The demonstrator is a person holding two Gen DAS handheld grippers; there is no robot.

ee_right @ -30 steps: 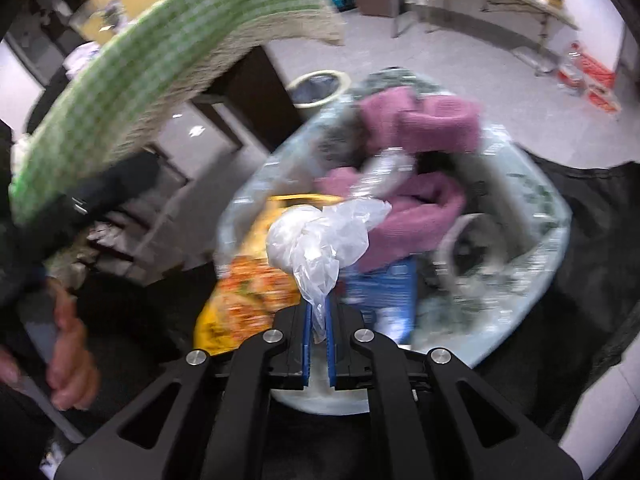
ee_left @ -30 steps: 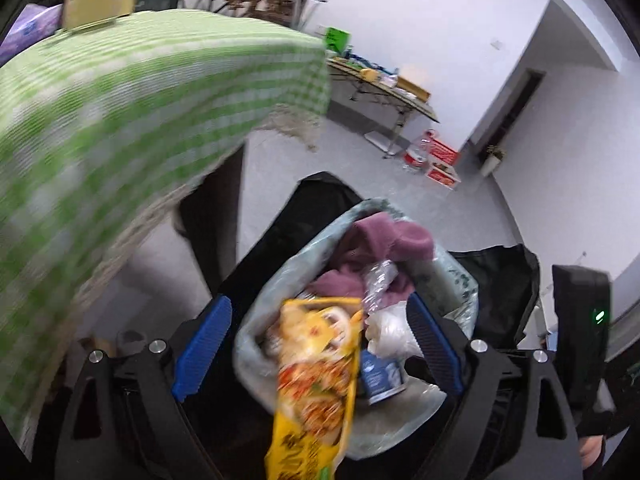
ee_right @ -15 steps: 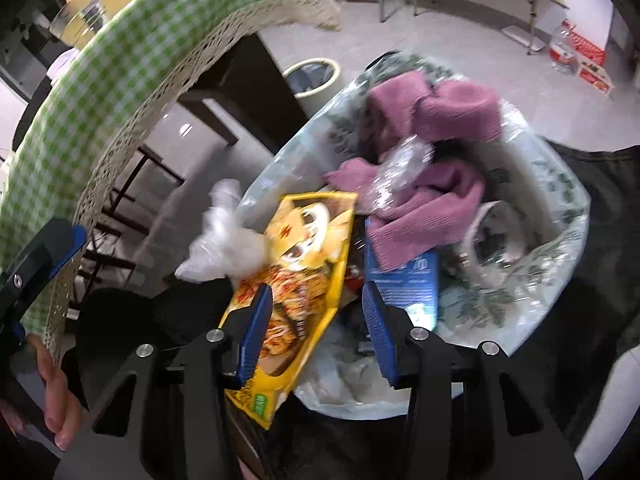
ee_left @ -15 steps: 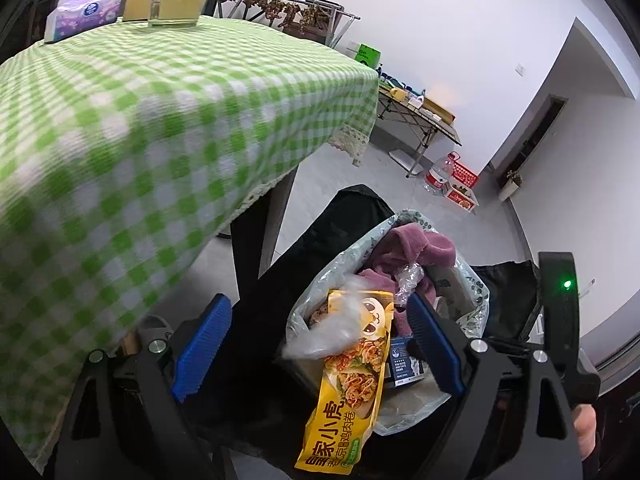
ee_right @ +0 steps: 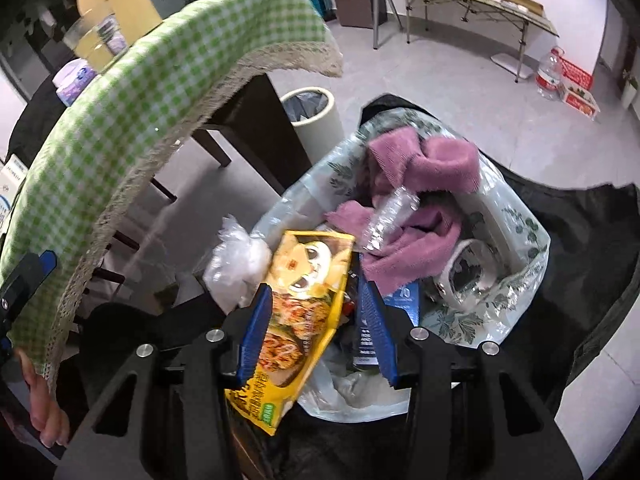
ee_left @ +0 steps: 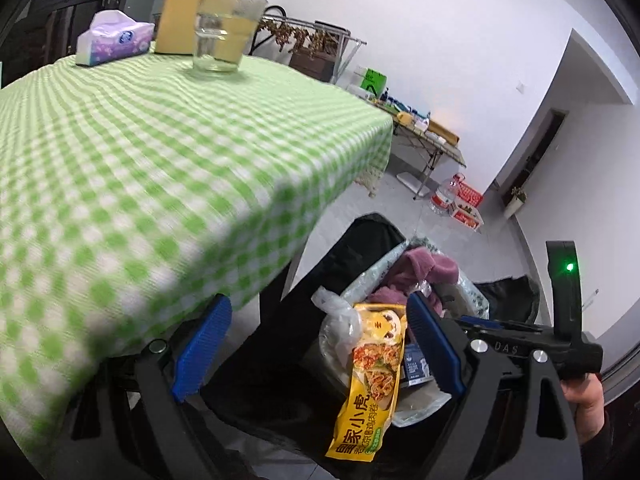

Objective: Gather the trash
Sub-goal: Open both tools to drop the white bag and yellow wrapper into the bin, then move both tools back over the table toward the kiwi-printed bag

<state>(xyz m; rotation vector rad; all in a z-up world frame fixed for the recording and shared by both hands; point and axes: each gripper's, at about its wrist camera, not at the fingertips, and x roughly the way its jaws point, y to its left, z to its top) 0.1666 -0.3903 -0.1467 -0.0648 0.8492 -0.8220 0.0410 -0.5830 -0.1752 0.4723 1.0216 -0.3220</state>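
A translucent leaf-print trash bag stands open on the floor beside the table. It holds a yellow snack packet, a purple cloth, a crushed clear bottle and a blue carton. A crumpled clear plastic wad rests at the bag's left rim. My right gripper hovers open above the packet, touching nothing. From further back and higher, the left wrist view shows the packet and the wad. My left gripper stands wide open and holds nothing.
The table with a green checked cloth carries a glass, a tissue pack and a yellow jug. A white bin stands by the table leg. Black fabric surrounds the bag. A folding table is far back.
My right gripper let go of the crumpled plastic wad, which dropped to the bag's left rim, and lifted a little. My left gripper rose and drew back, bringing the table top into view.
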